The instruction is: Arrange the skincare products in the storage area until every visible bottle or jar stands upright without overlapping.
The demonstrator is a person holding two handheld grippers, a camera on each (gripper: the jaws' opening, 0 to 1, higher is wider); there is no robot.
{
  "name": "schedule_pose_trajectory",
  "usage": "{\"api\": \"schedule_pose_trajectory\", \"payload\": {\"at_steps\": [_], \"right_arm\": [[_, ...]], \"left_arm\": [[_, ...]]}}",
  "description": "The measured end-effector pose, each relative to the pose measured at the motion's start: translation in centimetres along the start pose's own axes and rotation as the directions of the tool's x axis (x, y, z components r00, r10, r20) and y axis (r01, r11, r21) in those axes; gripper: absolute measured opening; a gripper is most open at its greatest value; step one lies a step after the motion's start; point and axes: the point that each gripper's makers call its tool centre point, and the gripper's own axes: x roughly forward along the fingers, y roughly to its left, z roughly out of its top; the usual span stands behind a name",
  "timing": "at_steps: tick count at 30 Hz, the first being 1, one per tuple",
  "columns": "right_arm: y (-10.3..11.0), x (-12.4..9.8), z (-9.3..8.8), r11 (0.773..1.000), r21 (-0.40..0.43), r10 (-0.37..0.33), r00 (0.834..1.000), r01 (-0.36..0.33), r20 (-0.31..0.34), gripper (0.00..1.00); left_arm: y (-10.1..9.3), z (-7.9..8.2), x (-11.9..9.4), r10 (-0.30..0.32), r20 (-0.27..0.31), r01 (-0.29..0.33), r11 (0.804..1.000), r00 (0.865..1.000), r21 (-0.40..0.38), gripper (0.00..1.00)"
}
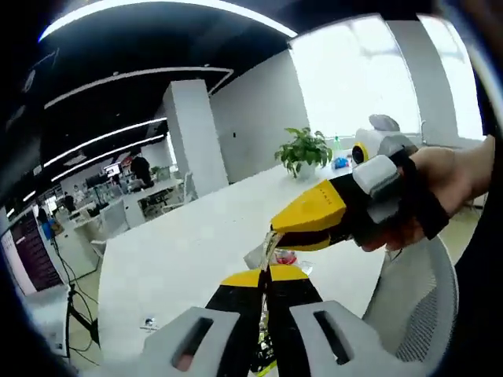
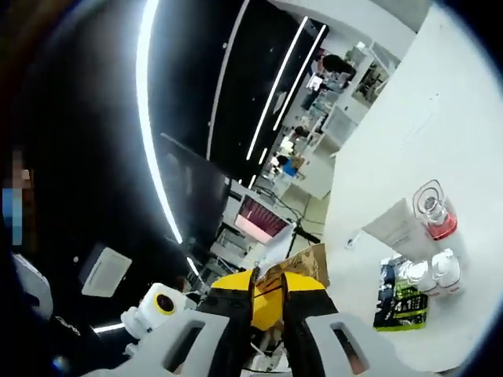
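Note:
A crinkled gold-brown sachet (image 2: 299,265) sticks up between the tips of my right gripper (image 2: 269,284), which is shut on it. In the left gripper view the same thin sachet (image 1: 268,250) runs from my left gripper (image 1: 266,276), whose jaws are pressed together on its lower edge, up to the yellow jaws of the right gripper (image 1: 277,228), held by a gloved hand (image 1: 440,188). On the white table (image 2: 393,141) lie a white tube (image 2: 399,225) and a green-black packet (image 2: 401,302). Beside them are a clear bottle with a red base (image 2: 434,210) and two small white bottles (image 2: 436,271).
The long white table (image 1: 181,243) stretches away with a potted plant (image 1: 303,149) at its far end. A mesh office chair (image 1: 416,306) stands at the table's near right edge. Desks and monitors fill the room behind.

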Motion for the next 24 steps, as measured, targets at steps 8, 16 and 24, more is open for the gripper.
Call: {"api": "schedule_pose_trajectory", "payload": {"at_steps": [8, 16, 24], "right_arm": [[1.3, -1.7, 0.6, 0.99, -0.128, 0.065, 0.998, -0.067, -0.021, 0.28], [1.7, -2.5, 0.6, 0.981, -0.153, 0.112, 0.993, -0.117, -0.038, 0.28], [2.7, -1.9, -0.1, 0.978, -0.123, 0.165, 0.985, -0.171, -0.057, 0.25]], "left_arm": [[-0.8, 2.2, -1.5, -0.18, 0.164, 0.235, 0.873, 0.97, -0.428, 0.04], [-0.7, 4.0, -2.9, -0.229, 0.34, 0.409, 0.583, 0.912, -0.702, 0.04], [-2.0, 5.0, -3.1, -0.275, 0.402, 0.487, 0.48, 0.873, -0.73, 0.04]]}}
